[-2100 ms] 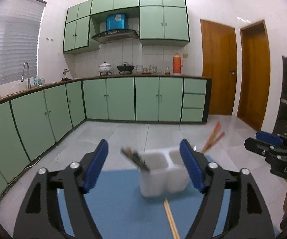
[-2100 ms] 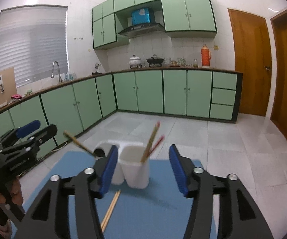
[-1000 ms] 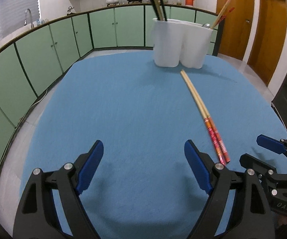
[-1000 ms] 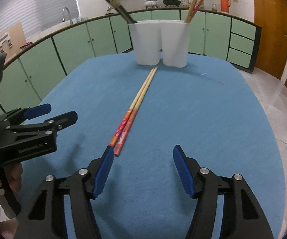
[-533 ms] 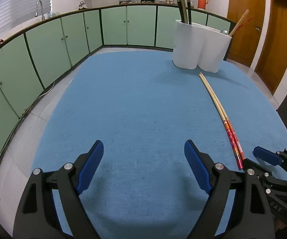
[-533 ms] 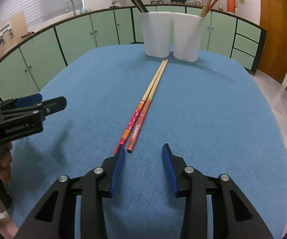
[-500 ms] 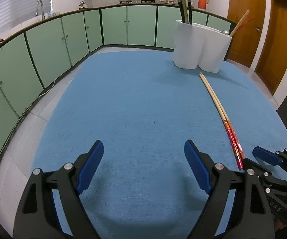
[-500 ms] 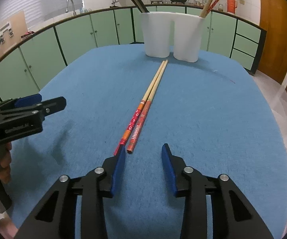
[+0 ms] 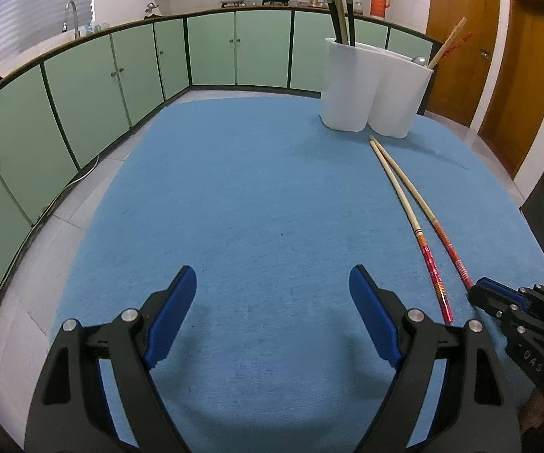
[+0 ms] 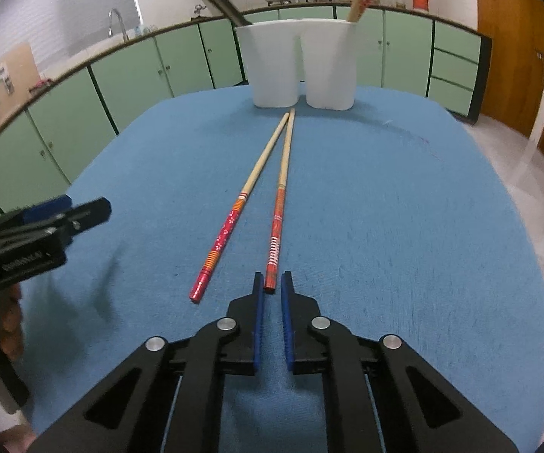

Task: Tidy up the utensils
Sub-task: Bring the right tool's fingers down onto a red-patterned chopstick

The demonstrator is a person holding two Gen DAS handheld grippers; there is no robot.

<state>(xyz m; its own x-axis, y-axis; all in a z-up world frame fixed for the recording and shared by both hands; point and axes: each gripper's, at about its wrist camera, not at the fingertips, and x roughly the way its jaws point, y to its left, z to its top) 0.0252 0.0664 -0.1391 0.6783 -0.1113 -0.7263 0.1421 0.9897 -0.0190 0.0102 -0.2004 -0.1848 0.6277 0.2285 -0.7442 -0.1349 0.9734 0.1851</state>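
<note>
Two wooden chopsticks with red patterned ends lie on the blue table mat (image 10: 404, 207). The right chopstick (image 10: 280, 204) has its red end between my right gripper's (image 10: 272, 283) fingertips, which stand nearly closed around it. The left chopstick (image 10: 234, 219) lies beside it, splayed apart. Both show in the left wrist view (image 9: 407, 204). A white two-compartment holder (image 10: 302, 71) stands at the far end, with dark chopsticks in its left cup and red-tipped ones in its right cup. My left gripper (image 9: 272, 294) is open and empty, low over the mat.
Green kitchen cabinets (image 9: 83, 87) curve around the left and back. Wooden doors (image 9: 498, 49) stand at the right. The left gripper shows at the left edge of the right wrist view (image 10: 37, 234). The mat's edge drops to a tiled floor.
My right gripper has narrowed its jaws and moved forward onto the red end of the right chopstick. The two chopsticks have splayed apart. The left gripper has barely moved.
</note>
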